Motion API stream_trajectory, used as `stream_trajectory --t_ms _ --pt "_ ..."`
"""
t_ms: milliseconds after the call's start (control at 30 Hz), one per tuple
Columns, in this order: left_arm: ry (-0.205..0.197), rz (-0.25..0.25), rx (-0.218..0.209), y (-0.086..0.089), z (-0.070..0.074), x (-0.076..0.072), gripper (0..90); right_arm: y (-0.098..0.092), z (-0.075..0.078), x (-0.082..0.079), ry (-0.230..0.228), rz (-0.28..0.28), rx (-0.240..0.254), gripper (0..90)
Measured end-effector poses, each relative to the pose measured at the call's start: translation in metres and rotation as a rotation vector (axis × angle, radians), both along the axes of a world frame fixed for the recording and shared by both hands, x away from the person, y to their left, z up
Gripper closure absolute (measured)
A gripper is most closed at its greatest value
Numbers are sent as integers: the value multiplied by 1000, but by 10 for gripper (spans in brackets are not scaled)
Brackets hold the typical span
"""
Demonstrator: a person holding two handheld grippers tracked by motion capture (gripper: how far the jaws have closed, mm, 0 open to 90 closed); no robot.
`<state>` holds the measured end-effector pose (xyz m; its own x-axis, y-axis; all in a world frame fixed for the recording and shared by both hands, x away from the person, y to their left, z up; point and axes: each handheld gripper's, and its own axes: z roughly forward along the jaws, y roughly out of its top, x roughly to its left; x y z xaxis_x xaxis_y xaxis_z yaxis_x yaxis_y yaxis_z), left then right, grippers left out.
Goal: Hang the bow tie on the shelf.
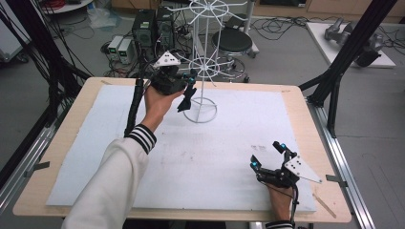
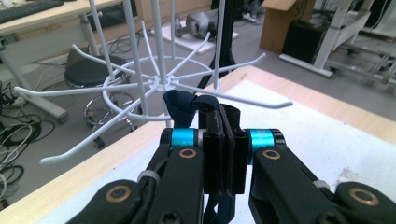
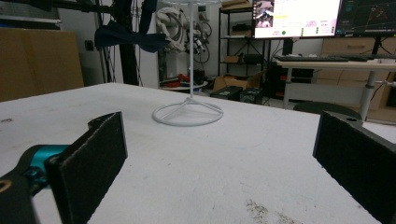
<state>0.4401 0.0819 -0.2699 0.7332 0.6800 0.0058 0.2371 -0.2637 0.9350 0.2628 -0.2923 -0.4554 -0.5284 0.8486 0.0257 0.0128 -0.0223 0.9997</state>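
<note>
In the high view, the left gripper [image 1: 187, 86] is raised over the far part of the table [image 1: 296, 102], just beside the white wire rack [image 1: 204, 62]. A dark blue bow tie [image 1: 186, 101] hangs down from its jaws, near the rack's pole and above the round base. The right gripper [image 1: 270, 155] rests low on the white mat [image 1: 215, 152], well apart from the rack, with its jaws spread wide and nothing between them.

In the left gripper view, the two black jaws are pressed together on the bow tie [image 2: 184, 106]; a folded loop of the blue cloth stands out above the pads, close under the rack's [image 2: 159, 84] lower ring of arms.

In the right gripper view, the pads are far apart and hold nothing. Here the bow tie [image 3: 128, 37] shows its spread bow shape, high beside the pole, and the ring base [image 3: 187, 113] stands on the mat.
</note>
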Motion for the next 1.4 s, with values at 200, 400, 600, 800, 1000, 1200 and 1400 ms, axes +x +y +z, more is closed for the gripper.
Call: stream_trajectory --t_ms 200,400,600,800,1000,1200,1400 --pt "13 4 6 1 1 1 854 0 0 0 3 -2 4 19" --pt "41 19 19 1 3 2 700 0 0 0 4 -2 4 19" --pt "55 39 19 3 4 2 408 0 0 0 4 -1 4 19" --pt "15 50 34 11 11 -3 200 0 0 0 -1 5 2 19" --pt "-72 30 0 36 16 -14 168 -1 0 0 1 5 17 19" --pt "-156 12 -90 79 -2 -38 166 -1 0 -1 7 5 9 19" --pt "-188 27 -157 131 -32 -71 165 -1 0 0 2 -3 6 19"
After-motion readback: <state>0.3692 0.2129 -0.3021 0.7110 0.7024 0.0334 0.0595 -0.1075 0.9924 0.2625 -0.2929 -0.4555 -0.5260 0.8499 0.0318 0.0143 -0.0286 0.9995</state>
